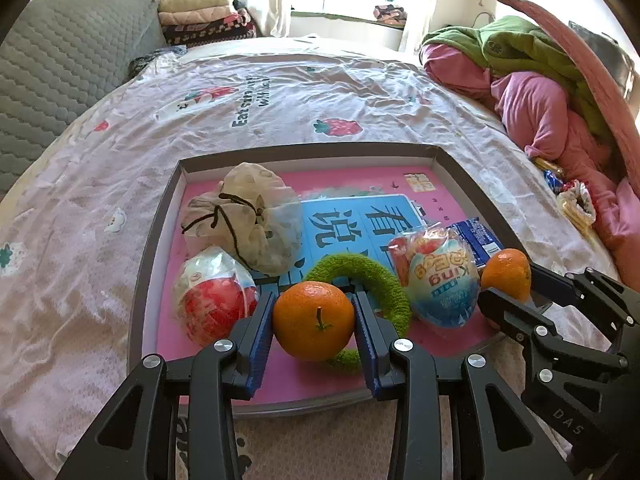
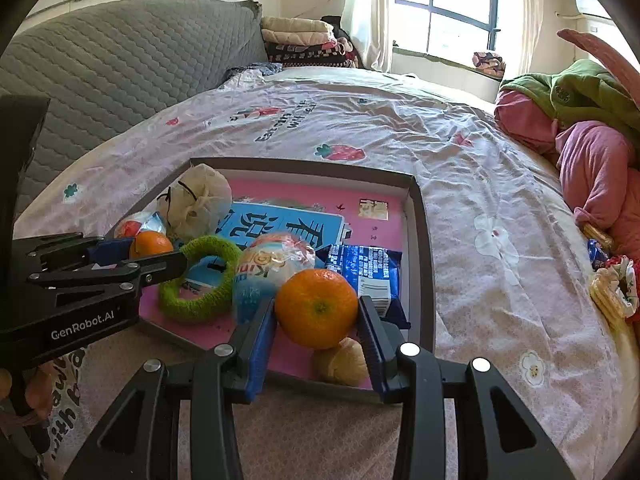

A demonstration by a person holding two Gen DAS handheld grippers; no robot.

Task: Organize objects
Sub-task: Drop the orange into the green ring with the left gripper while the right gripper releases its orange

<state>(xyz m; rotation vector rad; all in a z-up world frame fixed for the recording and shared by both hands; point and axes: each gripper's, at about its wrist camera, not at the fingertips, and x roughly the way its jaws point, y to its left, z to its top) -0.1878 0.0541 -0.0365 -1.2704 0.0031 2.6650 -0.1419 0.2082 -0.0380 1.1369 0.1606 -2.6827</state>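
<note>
Oranges ride in both grippers: we hold one round orange mandarin [image 1: 314,320] in the left gripper [image 1: 314,322], another orange mandarin [image 2: 316,313] in the right gripper [image 2: 318,316], fingers clamped, over the shallow grey-rimmed pink tray [image 1: 160,216]; placement seems underway; next we lower and release into bare spots.

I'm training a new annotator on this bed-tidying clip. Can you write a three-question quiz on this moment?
1. True or false: each gripper is shut on an orange.
2. What lies under the left gripper's orange? A) green ring B) blue packet C) drawstring pouch
3. Fill in: the tray rests on a ____.

Key:
1. True: the left gripper and the right gripper both clamp an orange between blue pads.
2. A, the green ring.
3. Bed, on its strawberry-print sheet.
</note>
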